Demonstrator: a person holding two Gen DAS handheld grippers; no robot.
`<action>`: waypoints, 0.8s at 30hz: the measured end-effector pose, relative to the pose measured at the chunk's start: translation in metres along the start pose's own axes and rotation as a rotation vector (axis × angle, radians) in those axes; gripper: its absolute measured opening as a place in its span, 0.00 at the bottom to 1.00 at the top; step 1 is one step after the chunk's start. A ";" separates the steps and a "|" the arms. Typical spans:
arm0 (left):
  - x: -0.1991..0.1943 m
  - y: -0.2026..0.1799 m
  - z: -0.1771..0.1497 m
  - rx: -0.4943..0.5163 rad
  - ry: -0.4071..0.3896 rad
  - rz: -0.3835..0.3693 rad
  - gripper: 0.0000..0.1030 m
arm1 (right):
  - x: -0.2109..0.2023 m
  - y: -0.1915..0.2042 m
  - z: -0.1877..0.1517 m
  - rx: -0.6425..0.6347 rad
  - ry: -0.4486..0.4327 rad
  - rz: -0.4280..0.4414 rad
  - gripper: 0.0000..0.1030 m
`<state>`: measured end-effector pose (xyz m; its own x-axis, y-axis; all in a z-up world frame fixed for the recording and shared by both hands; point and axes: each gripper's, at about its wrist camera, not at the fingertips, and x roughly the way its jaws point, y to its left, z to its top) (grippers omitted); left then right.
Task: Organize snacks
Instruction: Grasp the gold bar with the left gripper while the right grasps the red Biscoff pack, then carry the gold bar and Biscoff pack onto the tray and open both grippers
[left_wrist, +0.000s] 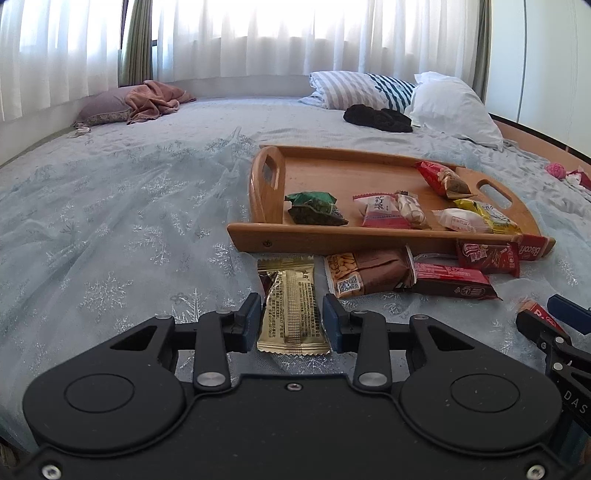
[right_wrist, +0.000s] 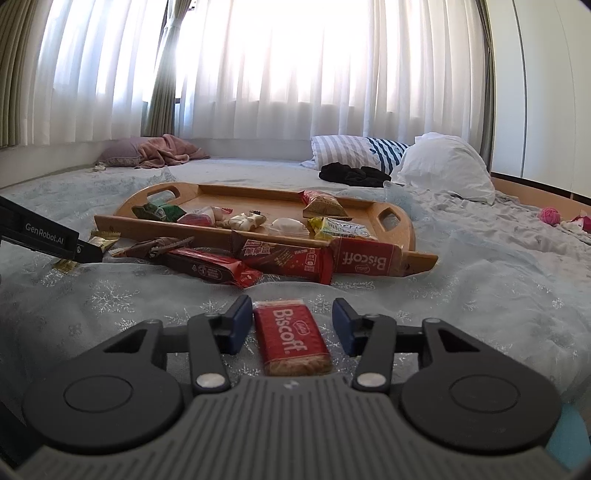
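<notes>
Left claw (left_wrist: 293, 321): clamped across the gold wrapped snack (left_wrist: 293, 306); both blue pads touch the wrapper's sides, and it lies on the bed (left_wrist: 110, 221) just short of the wooden tray (left_wrist: 325, 234).
Right claw (right_wrist: 291, 325): apart around the loose Biscoff biscuit (right_wrist: 291, 338); the left pad sits at the wrapper's edge, the right pad shows a gap. Not a grip yet.
Slip risk, left: the film is slick and flat; a pinch on the edges alone may buckle it and let it slide out on lifting.
Snag risk: the gauzy bed cover could get pinched under either pad.
Crowding: packets (left_wrist: 443, 278) lean on the tray's near wall; a low carry could knock them.
</notes>
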<state>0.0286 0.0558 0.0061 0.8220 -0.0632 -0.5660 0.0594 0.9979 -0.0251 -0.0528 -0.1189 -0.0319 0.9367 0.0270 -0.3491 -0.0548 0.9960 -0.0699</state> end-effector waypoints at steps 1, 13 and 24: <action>0.000 0.000 0.000 0.003 -0.001 0.002 0.33 | 0.000 0.000 0.000 0.001 0.003 0.003 0.48; 0.000 0.007 0.001 -0.083 0.045 -0.026 0.32 | 0.000 0.000 0.009 0.028 0.065 -0.001 0.38; -0.014 0.008 0.000 -0.088 0.057 -0.040 0.20 | 0.001 -0.010 0.013 0.075 0.076 -0.021 0.38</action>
<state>0.0173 0.0643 0.0134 0.7864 -0.1045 -0.6088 0.0393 0.9921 -0.1195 -0.0467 -0.1274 -0.0194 0.9081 0.0028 -0.4187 -0.0069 0.9999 -0.0083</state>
